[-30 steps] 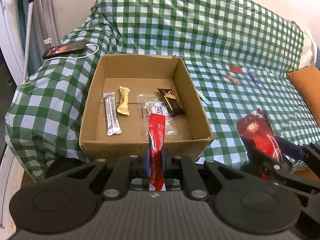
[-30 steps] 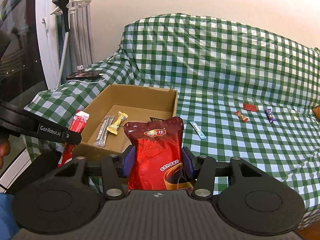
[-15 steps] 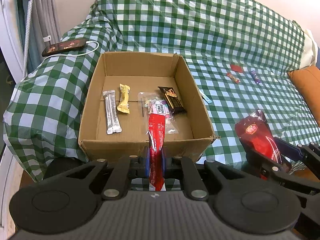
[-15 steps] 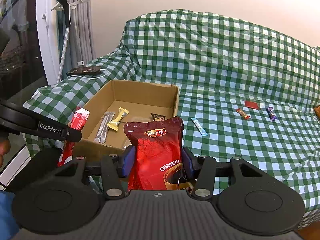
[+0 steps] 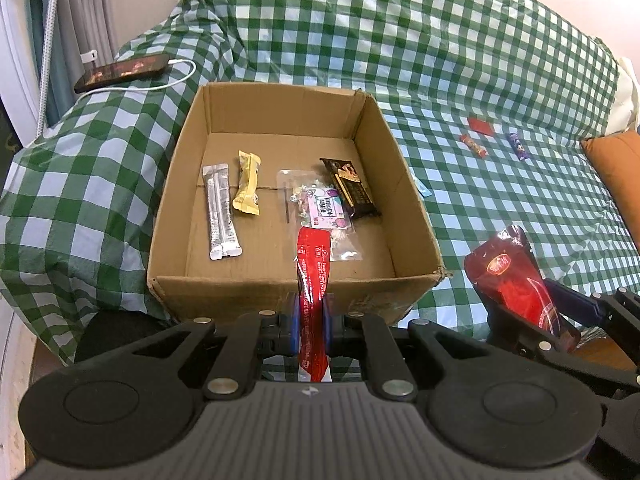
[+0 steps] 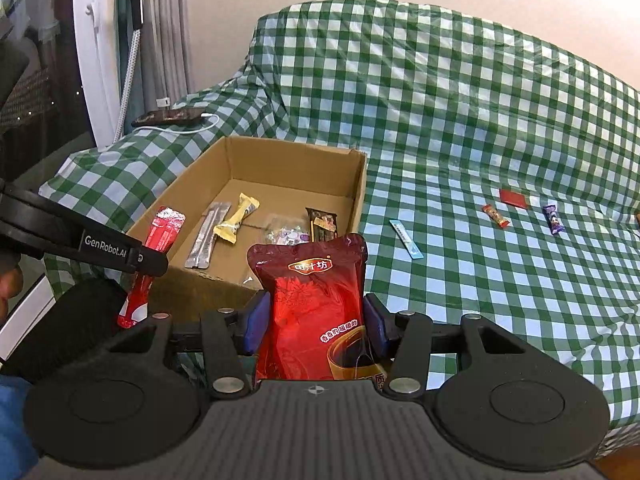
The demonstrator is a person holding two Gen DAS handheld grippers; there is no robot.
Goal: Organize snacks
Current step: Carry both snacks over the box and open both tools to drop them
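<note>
Checked sofa cover (image 5: 460, 80) carrying an open cardboard box (image 5: 412, 216) already lined with snacks. Right claw (image 6: 316, 320), clamped on the red pouch (image 6: 316, 312), and left claw (image 5: 311, 320), pinching the red stick packet (image 5: 313, 268), hang at the box's near wall, apparently for dropping in.

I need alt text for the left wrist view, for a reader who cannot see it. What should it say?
The left gripper holds a red stick pack upright before an open cardboard box on a green checked cloth. Inside the box lie a silver sachet, yellow bar, clear candy bag and dark bar. At right, the other gripper holds a red pouch.
</note>
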